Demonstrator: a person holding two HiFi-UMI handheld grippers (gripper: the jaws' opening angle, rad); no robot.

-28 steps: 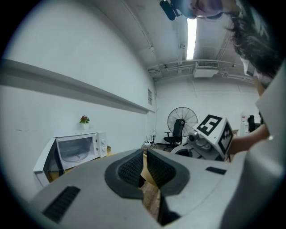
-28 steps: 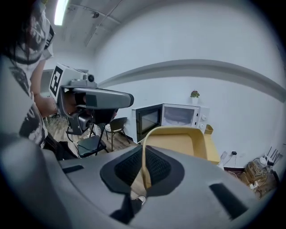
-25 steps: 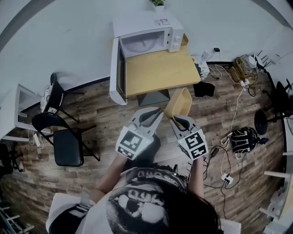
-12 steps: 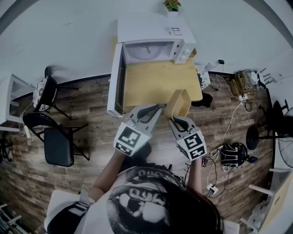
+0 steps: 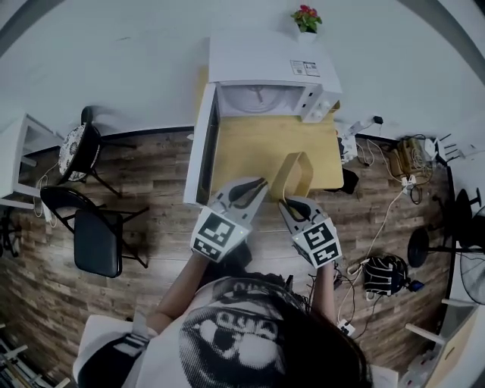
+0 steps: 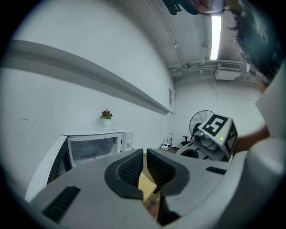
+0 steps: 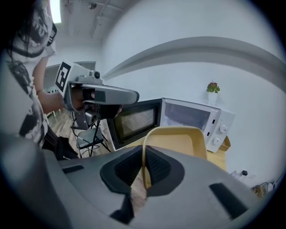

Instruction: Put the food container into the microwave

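The white microwave (image 5: pixel 265 79) stands at the back of a wooden table (image 5: pixel 250 151), its door (image 5: pixel 201 155) swung wide open to the left and its cavity (image 7: pixel 185 116) empty. A tan food container (image 5: pixel 295 173) hangs tilted over the table's near edge, with my right gripper (image 5: pixel 290 203) shut on its rim (image 7: pixel 144 147). My left gripper (image 5: pixel 255 184) is beside it on the left, shut with nothing in it. In the left gripper view the pads (image 6: pixel 134 167) almost meet. The microwave (image 6: pixel 96 144) shows ahead there too.
A small potted plant (image 5: pixel 307 17) sits on top of the microwave. Two black chairs (image 5: pixel 97 235) stand to the left on the wood floor. Cables, a bag (image 5: pixel 385 274) and power strips lie on the floor to the right. A white wall is behind the table.
The table and microwave have come closer and more centred in the head view. Both grippers and the container now reach over the table's front edge. Neither grip has changed.
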